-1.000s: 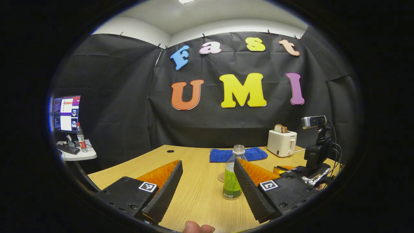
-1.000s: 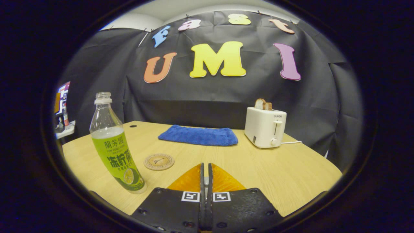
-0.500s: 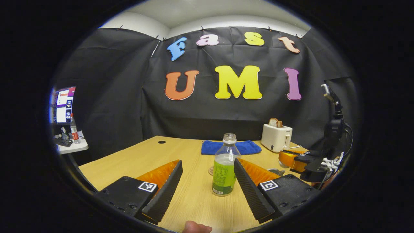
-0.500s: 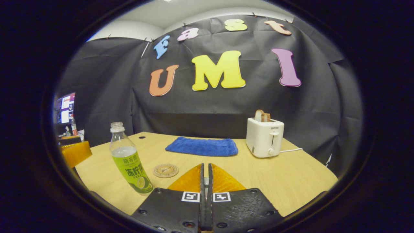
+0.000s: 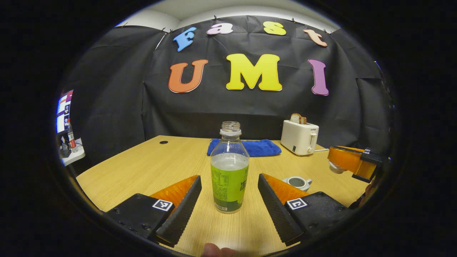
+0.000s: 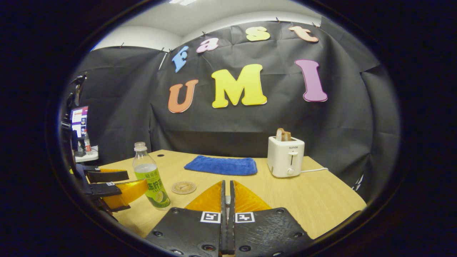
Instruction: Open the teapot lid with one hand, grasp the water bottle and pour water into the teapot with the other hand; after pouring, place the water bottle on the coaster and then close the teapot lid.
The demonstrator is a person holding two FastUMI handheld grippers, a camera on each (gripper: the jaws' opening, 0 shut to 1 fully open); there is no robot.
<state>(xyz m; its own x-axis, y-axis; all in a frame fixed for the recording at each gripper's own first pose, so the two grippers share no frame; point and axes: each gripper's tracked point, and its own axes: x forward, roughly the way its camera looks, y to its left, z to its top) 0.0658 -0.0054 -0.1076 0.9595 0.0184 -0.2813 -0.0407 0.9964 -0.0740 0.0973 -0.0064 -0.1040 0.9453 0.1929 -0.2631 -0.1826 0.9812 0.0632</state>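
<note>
Clear plastic with a green label, the bottle (image 5: 229, 167) stands upright and uncapped on the tabletop (image 5: 150, 164), about half full. It sits between the left gripper's (image 5: 228, 200) fingers, which are spread wide and touch neither side. By my judgement it will be light and thin-walled, so a hard squeeze could buckle it and push water out of the open neck; the labelled lower half, where the liquid backs the wall, looks like the firmest place to clamp, and the label should give some grip.

Just right of it in the left gripper view stands the teapot (image 5: 298, 182), open at the top. Beyond it the right gripper (image 5: 348, 161) hangs above the tabletop; something pale shows under its fingers, likely the lid, though I cannot tell for sure. In the right gripper view its own fingers (image 6: 234, 200) are pressed together, and nothing between them can be made out.

The coaster (image 6: 183, 187) lies just behind the bottle. Further back are a blue cloth (image 6: 221, 166) and a toaster (image 6: 285, 160).
</note>
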